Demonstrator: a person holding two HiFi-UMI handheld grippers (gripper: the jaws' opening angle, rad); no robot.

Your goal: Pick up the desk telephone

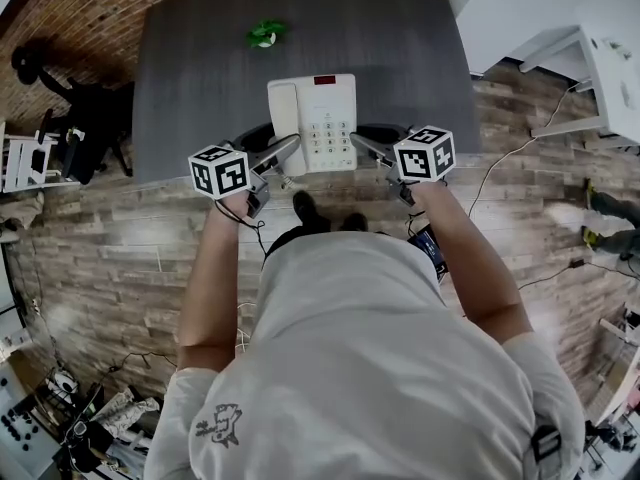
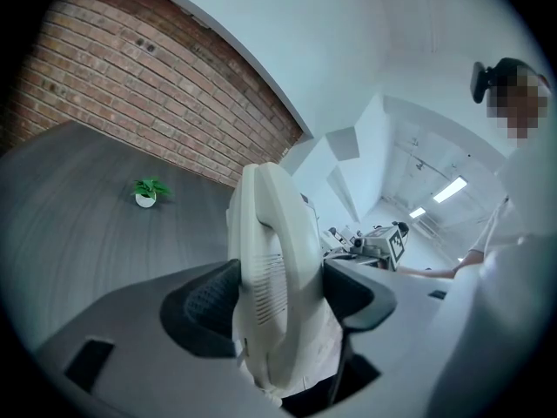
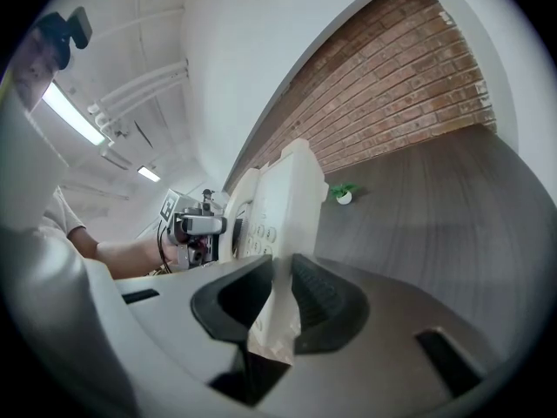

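A small potted plant [image 1: 265,34] stands well beyond on the grey table [image 1: 190,78]. The desk telephone [image 1: 312,123] is at the table's near edge, long axis running away from the person, handset on its left. The left gripper [image 2: 278,296] clamps the handset side; the right gripper [image 3: 280,296] pinches the thin right edge
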